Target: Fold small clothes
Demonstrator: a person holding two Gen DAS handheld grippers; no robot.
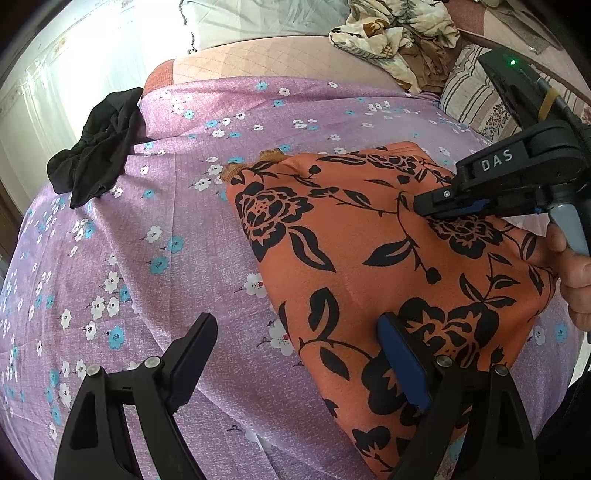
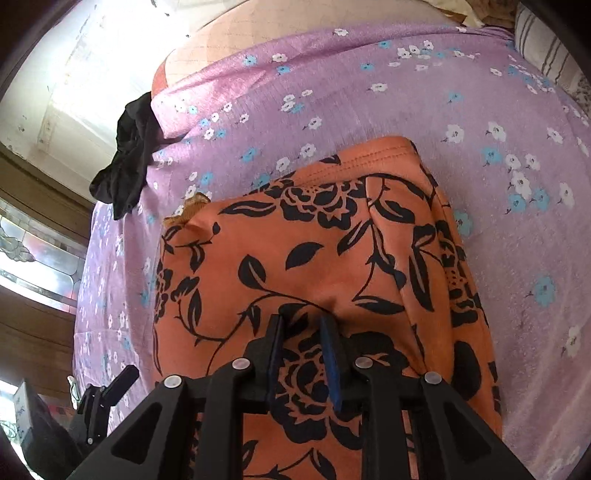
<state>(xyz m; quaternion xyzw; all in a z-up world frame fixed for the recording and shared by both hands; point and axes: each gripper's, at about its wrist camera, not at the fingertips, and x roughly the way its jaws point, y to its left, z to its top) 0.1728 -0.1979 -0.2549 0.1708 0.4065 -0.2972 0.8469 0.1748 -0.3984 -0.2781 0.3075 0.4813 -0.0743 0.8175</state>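
Observation:
An orange garment with black flower print (image 1: 369,266) lies folded on a purple flowered sheet (image 1: 166,236). It also fills the middle of the right wrist view (image 2: 314,251). My left gripper (image 1: 295,354) is open wide, its right finger over the garment's near edge and its left finger over the sheet. My right gripper (image 2: 301,321) hovers low over the garment with its jaws narrowly apart and nothing clearly between them. It shows from the side in the left wrist view (image 1: 421,205), with its tips at the cloth.
A crumpled black garment (image 1: 96,151) lies at the sheet's left edge, also in the right wrist view (image 2: 129,155). A heap of beige patterned clothes (image 1: 399,33) and a striped pillow (image 1: 469,96) lie at the back right. The left gripper shows at lower left (image 2: 110,391).

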